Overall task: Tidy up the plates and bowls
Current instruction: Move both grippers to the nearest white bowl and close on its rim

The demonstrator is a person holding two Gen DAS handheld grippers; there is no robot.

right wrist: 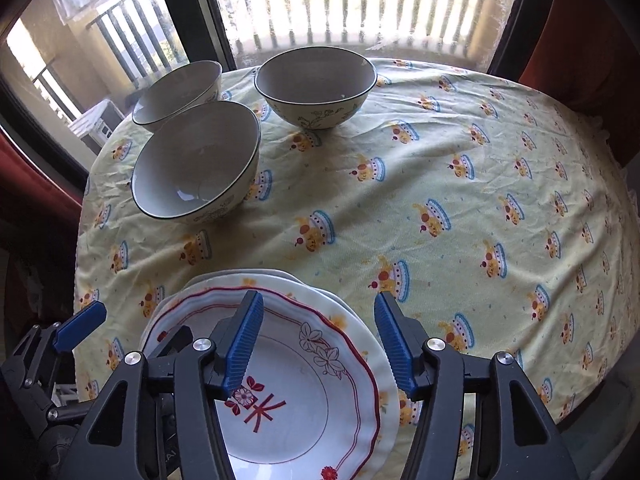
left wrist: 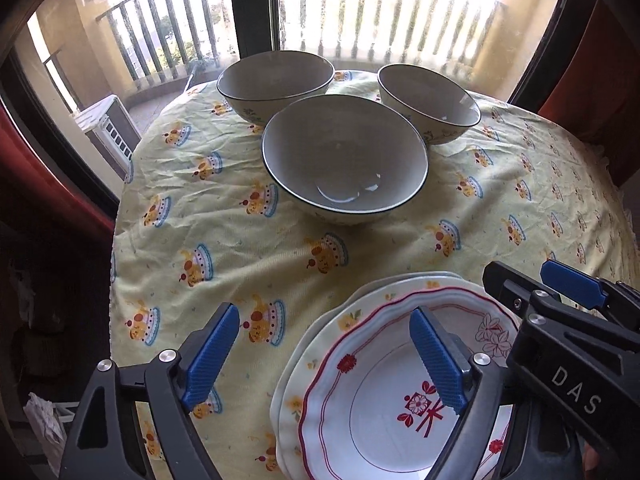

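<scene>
A stack of plates sits at the table's near edge, topped by a white plate with red trim [left wrist: 384, 412] [right wrist: 304, 412]. Three grey-white bowls stand further back: a near bowl [left wrist: 344, 160] [right wrist: 196, 164], a far left bowl [left wrist: 276, 80] [right wrist: 176, 92] and a far right bowl [left wrist: 428, 104] [right wrist: 316, 84]. My left gripper [left wrist: 324, 356] is open and empty, above the stack's left edge. My right gripper [right wrist: 320, 340] is open and empty, above the stack's right side. The right gripper [left wrist: 572, 300] shows in the left wrist view, and the left gripper [right wrist: 60, 344] in the right wrist view.
A yellow tablecloth [left wrist: 224, 240] [right wrist: 460, 200] with a cartoon print covers the round table. Behind it is a window with a dark frame [left wrist: 252, 4] and a balcony railing. Red curtains [right wrist: 592, 32] hang at both sides.
</scene>
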